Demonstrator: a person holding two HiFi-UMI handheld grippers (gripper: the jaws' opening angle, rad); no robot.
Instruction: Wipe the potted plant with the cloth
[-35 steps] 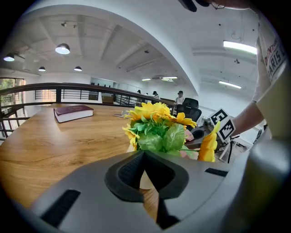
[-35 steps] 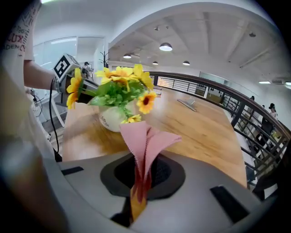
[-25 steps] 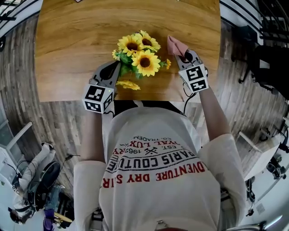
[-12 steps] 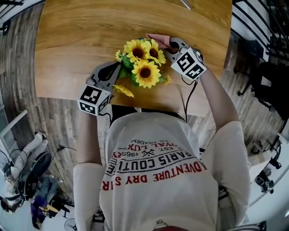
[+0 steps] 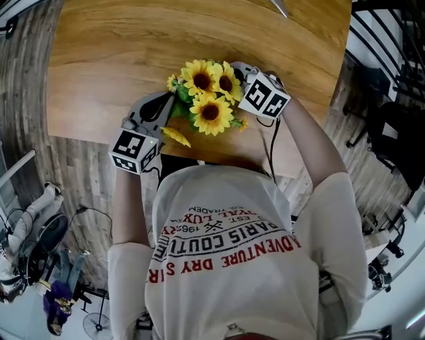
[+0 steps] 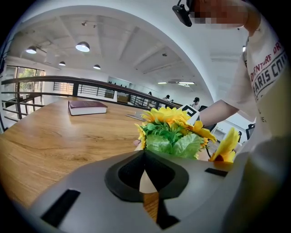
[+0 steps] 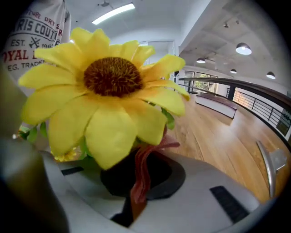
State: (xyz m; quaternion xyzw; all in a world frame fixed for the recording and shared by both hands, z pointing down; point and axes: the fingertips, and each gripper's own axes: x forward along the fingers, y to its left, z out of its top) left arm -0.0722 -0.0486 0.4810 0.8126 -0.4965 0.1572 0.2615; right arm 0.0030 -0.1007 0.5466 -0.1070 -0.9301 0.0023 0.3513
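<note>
The left gripper [image 6: 144,154] is sitting just beside the potted plant [image 5: 209,99] near the table [image 5: 106,60] edge, jaws fully closed and empty. The right gripper [image 7: 143,157] is clamping the cloth [image 7: 138,182] and holding it under a sunflower head.

Cloth [image 7: 140,175] mostly hidden behind a sunflower [image 7: 111,104], metal item [image 5: 279,6] cut off at head view's top edge
</note>
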